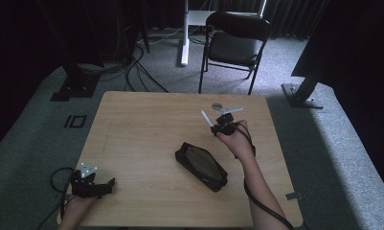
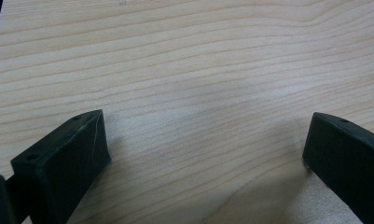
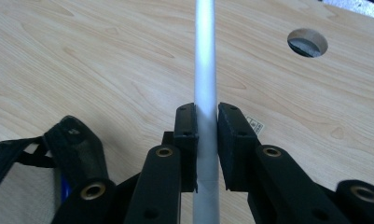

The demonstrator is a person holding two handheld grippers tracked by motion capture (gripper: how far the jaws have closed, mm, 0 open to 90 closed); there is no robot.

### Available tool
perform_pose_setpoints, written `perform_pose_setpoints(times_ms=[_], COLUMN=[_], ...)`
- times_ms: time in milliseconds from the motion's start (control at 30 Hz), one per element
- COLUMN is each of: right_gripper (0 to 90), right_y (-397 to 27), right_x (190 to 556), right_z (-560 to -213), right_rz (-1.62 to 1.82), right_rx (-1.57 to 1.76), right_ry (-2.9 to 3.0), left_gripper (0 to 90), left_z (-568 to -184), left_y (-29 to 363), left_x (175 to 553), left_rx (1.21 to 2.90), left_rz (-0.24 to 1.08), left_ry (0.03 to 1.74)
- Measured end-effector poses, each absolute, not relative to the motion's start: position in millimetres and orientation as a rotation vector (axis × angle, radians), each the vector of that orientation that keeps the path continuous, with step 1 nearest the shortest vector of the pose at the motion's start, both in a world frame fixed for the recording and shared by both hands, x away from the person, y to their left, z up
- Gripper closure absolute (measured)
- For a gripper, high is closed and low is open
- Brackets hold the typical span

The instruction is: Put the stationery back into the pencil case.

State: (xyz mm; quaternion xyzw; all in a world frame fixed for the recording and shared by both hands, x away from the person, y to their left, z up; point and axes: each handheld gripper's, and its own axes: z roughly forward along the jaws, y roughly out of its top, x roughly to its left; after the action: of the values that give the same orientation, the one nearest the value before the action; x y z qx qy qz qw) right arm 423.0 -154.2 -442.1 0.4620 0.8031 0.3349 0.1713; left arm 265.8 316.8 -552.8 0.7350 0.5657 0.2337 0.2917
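A slim white pen (image 3: pixel 205 70) stands clamped between the black pads of my right gripper (image 3: pixel 206 122), which is shut on it. In the high view the right gripper (image 1: pixel 218 125) hangs above the table's far right part, and the pen (image 1: pixel 206 118) sticks out up and to the left. A black pencil case (image 1: pixel 201 166) lies slantwise at the table's middle, below and left of that hand; its corner with a strap (image 3: pixel 58 144) shows at the lower left of the right gripper view. My left gripper (image 1: pixel 102 186) rests low at the near left corner, its jaws wide apart over bare wood (image 2: pixel 203 140).
The wooden table (image 1: pixel 141 124) has a round cable hole (image 1: pixel 217 106) near its far edge, also seen from the right gripper (image 3: pixel 308 42). A black folding chair (image 1: pixel 233 43) and stand legs are on the carpet beyond. A cable trails off the table's right front.
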Motion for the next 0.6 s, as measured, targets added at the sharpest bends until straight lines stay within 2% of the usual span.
perform_pose_setpoints(times_ms=[600], right_gripper=[78.4], right_y=[-155.9], right_x=[386.1], right_z=[-426.4], right_rz=[1.049], right_rx=[1.199], right_ry=[2.284], left_gripper=[0.3], left_z=[-552.8], left_y=[316.8], left_x=[265.8], left_rx=[1.959], left_rz=[0.623], left_ry=[1.508])
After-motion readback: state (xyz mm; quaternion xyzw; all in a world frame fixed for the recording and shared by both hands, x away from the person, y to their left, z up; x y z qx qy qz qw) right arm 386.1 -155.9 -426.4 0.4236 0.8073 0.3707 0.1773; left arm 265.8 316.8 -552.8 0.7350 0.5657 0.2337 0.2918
